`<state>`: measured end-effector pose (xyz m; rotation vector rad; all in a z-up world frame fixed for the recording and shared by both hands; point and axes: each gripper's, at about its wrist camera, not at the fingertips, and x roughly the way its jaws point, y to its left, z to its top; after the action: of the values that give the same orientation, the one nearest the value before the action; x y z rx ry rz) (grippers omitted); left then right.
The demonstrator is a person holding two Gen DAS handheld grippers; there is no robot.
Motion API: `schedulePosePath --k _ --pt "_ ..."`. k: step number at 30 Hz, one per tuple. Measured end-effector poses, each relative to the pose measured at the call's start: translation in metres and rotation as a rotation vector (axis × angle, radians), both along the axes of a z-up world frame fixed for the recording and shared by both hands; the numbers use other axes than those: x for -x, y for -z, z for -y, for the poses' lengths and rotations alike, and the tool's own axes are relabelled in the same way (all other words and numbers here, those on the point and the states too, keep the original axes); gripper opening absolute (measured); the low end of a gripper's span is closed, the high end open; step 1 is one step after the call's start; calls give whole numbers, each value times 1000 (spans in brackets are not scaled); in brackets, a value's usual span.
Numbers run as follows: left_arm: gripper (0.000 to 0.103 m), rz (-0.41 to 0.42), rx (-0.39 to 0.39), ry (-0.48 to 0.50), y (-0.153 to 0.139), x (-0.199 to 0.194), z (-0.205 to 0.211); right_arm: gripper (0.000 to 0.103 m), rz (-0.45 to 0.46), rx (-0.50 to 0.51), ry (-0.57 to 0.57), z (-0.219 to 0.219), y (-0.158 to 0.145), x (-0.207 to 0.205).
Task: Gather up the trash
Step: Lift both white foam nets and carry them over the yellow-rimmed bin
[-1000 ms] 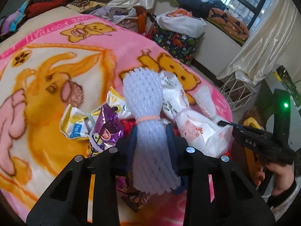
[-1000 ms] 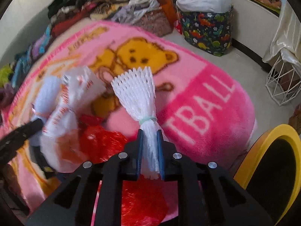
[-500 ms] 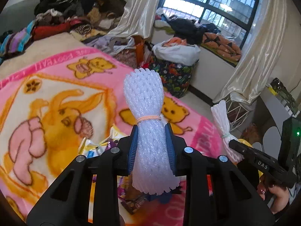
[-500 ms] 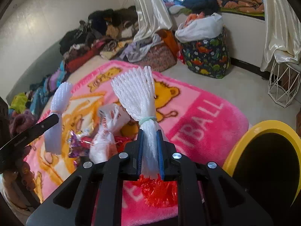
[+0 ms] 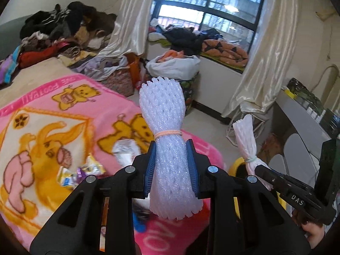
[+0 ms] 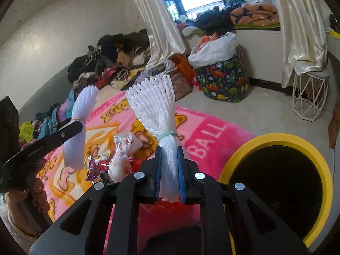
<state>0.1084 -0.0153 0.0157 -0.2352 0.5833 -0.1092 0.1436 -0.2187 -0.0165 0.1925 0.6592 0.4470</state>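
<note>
Each tool carries one piece of trash, so two pieces are picked up but, judging by how they sit, neither is binned yet. Nearest, the left tool is clamped on a thick foam net roll, pale bluish-white, bound at its waist by a peach rubber band and standing upright between the blue pads. The right tool pinches a thinner foam net bundle, white, tied with a pale green band, its upper end fanned out; the squeezed lower end sits between narrowly set pads. Just beside the right tool, low to its right, stands the yellow-rimmed bin, its dark inside showing nothing I can make out. Further off, on the pink blanket of the bed, more remains: a crumpled white printed bag, some red plastic and small snack wrappers. So I would call the work partly done, with a drop into the bin likely next.
</note>
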Motion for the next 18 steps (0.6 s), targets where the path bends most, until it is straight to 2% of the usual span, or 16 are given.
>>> schedulePosePath --k 12,18 --pt "22 23 -30 145 -1 -3 70 13 49 -46 134 69 -7 31" --pt "22 19 -23 206 2 -6 99 13 21 -67 212 98 -1 38"
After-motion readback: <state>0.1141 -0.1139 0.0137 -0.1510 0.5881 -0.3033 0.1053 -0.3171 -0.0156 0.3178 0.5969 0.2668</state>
